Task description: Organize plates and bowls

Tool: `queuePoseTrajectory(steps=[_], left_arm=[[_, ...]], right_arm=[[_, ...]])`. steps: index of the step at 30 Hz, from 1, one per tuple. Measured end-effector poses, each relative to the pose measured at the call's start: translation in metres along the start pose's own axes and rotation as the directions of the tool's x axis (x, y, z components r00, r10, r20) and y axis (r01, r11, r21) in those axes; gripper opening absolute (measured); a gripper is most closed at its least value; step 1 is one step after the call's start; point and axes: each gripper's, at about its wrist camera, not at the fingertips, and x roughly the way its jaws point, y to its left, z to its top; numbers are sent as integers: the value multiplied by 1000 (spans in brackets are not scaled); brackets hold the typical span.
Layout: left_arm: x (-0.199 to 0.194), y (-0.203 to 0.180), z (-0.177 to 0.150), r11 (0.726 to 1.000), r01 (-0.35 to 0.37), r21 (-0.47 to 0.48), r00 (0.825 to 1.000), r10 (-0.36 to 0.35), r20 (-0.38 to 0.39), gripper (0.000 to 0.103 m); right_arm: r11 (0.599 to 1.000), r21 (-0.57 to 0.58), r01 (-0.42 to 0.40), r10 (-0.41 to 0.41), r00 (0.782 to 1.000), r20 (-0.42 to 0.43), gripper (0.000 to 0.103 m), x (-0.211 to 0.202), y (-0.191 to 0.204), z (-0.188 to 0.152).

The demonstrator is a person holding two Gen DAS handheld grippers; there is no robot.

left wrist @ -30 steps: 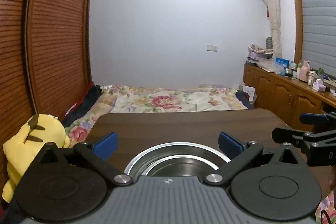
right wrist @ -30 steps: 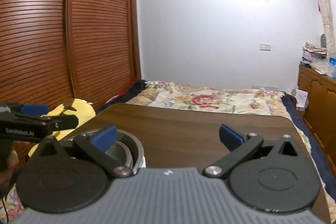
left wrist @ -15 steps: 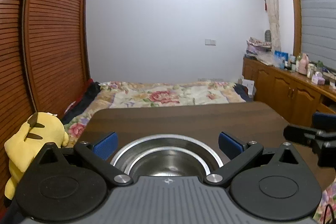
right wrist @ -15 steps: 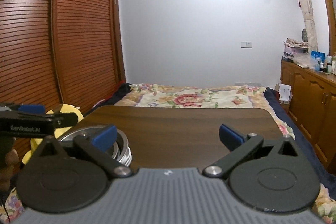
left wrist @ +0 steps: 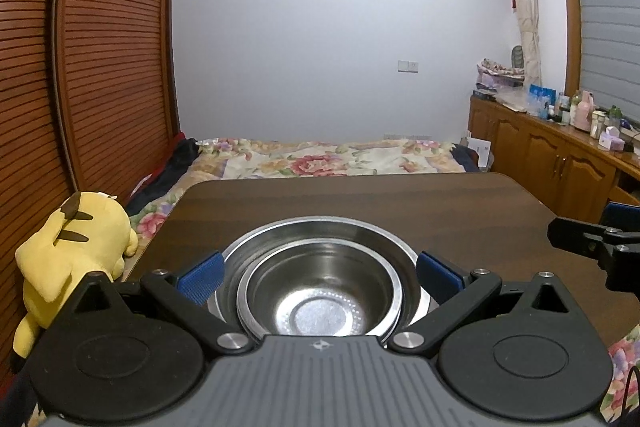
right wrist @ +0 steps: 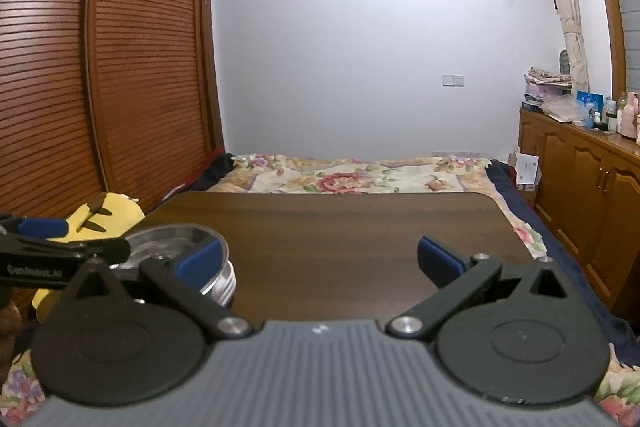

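The left gripper [left wrist: 319, 277] hangs level over the nested steel bowls [left wrist: 320, 291], its jaws spread wide on either side of the rims and gripping nothing. The bowls sit mouth up at the near left edge of the dark wooden table [left wrist: 400, 203], one inside the other; being round, they have no long axis. The right gripper [right wrist: 320, 263] hovers beside them over bare tabletop, jaws likewise parted and empty. A yellow plush toy [left wrist: 72, 251] rests left of the table, a floral bedspread [right wrist: 352, 179] beyond it.

Counted: two steel bowls [left wrist: 320, 291], nested one inside the other; one dark wooden table [left wrist: 360, 199]; one yellow plush toy [left wrist: 76, 251]; two grippers, both with jaws spread.
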Motion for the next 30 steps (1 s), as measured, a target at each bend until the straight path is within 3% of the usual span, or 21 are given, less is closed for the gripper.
queuePoseTrajectory(steps=[30], left_arm=[[7,-4,-26,1000,-18,-4,1000,18,-21,103]], right_arm=[[999,25,33,-32,999,-34,103,1,-7,-19]])
